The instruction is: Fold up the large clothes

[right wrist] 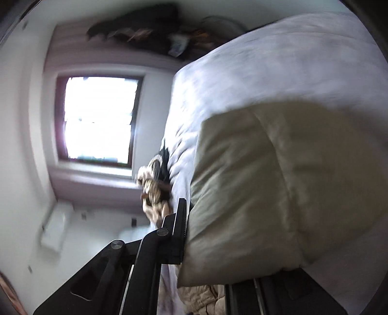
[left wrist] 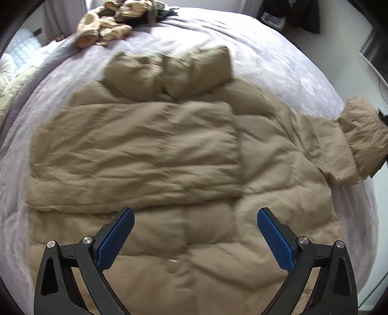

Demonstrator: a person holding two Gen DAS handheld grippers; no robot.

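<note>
A tan puffer jacket (left wrist: 184,155) lies flat on the lilac bed (left wrist: 278,60), hood toward the far end. One sleeve is folded across its chest. My left gripper (left wrist: 195,218) hovers open and empty over the jacket's lower part, blue pads (left wrist: 114,240) wide apart. The other sleeve (left wrist: 359,138) stretches to the right, and its cuff is held by my right gripper at the frame's edge. In the right wrist view that sleeve cuff (right wrist: 254,193) fills the jaws of my right gripper (right wrist: 194,242), which is shut on it. That view is tilted and blurred.
A heap of beige and dark clothes (left wrist: 116,21) lies at the far end of the bed, also in the right wrist view (right wrist: 152,191). A bright window (right wrist: 97,121) is beyond. Dark furniture (left wrist: 291,14) stands past the bed's far right corner.
</note>
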